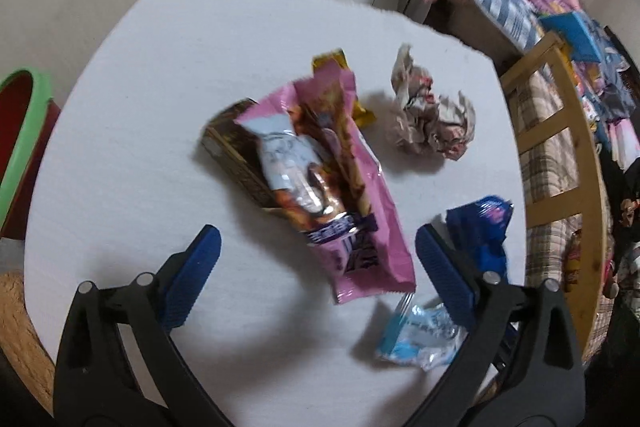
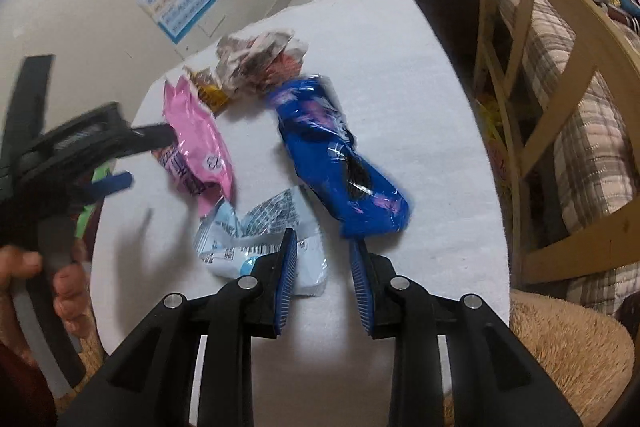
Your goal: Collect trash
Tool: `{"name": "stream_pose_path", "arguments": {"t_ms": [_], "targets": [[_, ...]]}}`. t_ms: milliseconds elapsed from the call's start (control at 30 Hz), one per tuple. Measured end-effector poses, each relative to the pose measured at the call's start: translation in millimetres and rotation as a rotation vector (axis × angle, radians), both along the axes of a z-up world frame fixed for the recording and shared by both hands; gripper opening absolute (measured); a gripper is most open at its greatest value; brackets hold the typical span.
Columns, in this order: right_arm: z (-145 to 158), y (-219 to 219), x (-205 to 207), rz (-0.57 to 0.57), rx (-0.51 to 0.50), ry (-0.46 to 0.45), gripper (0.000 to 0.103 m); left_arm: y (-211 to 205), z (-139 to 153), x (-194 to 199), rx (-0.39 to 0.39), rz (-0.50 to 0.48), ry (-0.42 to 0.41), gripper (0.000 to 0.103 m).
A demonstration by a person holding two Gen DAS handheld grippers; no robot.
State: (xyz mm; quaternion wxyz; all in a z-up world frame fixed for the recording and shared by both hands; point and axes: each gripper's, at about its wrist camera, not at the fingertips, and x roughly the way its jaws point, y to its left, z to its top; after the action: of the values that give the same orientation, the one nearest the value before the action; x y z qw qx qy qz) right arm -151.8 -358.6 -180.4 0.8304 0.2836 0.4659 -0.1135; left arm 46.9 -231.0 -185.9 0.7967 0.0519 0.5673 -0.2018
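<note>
Trash lies on a white table (image 1: 160,87). A pink snack wrapper (image 1: 352,195) lies over a brown box (image 1: 236,155) and a yellow wrapper (image 1: 332,61). A crumpled paper ball (image 1: 432,119) sits to its right. A blue wrapper (image 1: 484,231) and a pale blue-white wrapper (image 1: 420,339) lie near the right edge. My left gripper (image 1: 316,251) is open, hovering over the pink wrapper's near end. My right gripper (image 2: 324,251) is open and empty, its jaws a narrow gap apart, just short of the blue wrapper (image 2: 340,163) and beside the pale wrapper (image 2: 256,235). The pink wrapper (image 2: 196,143) and paper ball (image 2: 260,63) show too.
A green-rimmed red bin (image 1: 20,139) stands left of the table. A wooden chair (image 2: 552,87) with plaid bedding stands to the right. A tan fuzzy cushion (image 2: 568,355) lies at the near right. The left gripper (image 2: 80,147) and hand appear in the right wrist view.
</note>
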Motion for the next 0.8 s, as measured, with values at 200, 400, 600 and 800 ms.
{"name": "stream_pose_path", "arguments": {"t_ms": [200, 400, 600, 800], "targets": [[-3.0, -11.8, -8.1, -0.042, 0.056, -0.017, 0.033, -20.1, -15.5, 1.1, 0.046, -0.028, 0.04, 0.058], [-4.2, -15.5, -10.2, -0.058, 0.082, -0.031, 0.036, -18.9, -17.7, 2.2, 0.01, -0.041, 0.076, 0.042], [-3.5, -17.4, -12.7, -0.074, 0.09, -0.045, 0.038, -9.2, -1.6, -4.9, -0.015, -0.081, 0.051, 0.038], [1.5, -21.5, -19.1, -0.108, 0.089, -0.083, 0.04, 26.6, 17.8, -17.9, 0.056, -0.149, -0.015, 0.038]]}}
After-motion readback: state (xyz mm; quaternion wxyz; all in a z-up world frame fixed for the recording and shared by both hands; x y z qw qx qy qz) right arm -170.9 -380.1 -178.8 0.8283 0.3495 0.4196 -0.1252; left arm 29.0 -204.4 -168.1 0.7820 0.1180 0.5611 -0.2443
